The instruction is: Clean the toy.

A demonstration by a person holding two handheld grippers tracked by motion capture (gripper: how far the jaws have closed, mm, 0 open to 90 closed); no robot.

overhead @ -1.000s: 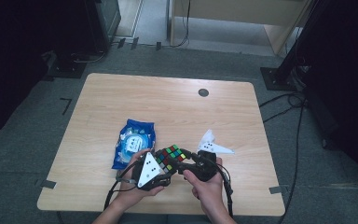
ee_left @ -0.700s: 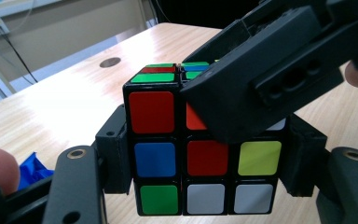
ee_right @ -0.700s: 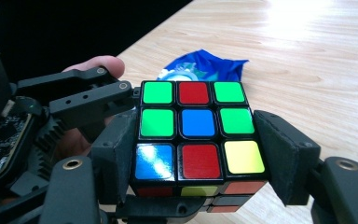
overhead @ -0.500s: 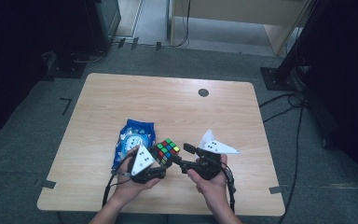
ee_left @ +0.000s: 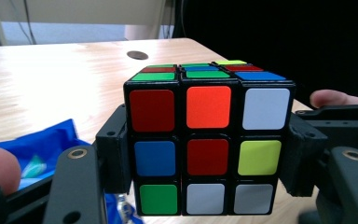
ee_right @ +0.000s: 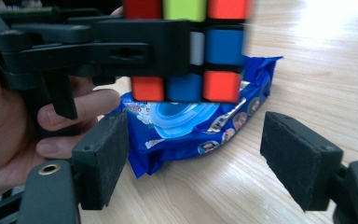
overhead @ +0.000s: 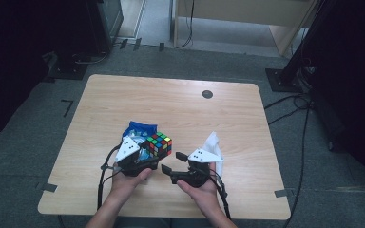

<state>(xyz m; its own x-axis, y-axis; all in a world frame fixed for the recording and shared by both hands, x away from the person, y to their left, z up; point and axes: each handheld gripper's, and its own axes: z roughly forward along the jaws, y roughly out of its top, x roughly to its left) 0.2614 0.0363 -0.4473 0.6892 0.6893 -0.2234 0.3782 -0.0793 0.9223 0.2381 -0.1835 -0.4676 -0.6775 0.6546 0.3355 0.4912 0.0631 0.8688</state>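
From the high view, the left gripper (overhead: 158,153) pinches a Rubik's cube (overhead: 159,144), held just above the wooden table (overhead: 180,109) and partly over a blue wet-wipe pack (overhead: 135,129). The right gripper (overhead: 173,163) sits just beside the cube, its jaws spread and bare; they have just been opening. A white tissue (overhead: 214,142) lies past the right hand.

In the left gripper view, both pads press the cube's (ee_left: 208,149) side faces, with the blue pack (ee_left: 51,144) low beside it.

In the right gripper view, the spread pads (ee_right: 100,158) frame the wipe pack (ee_right: 200,126) under the cube (ee_right: 189,51), nothing between them.
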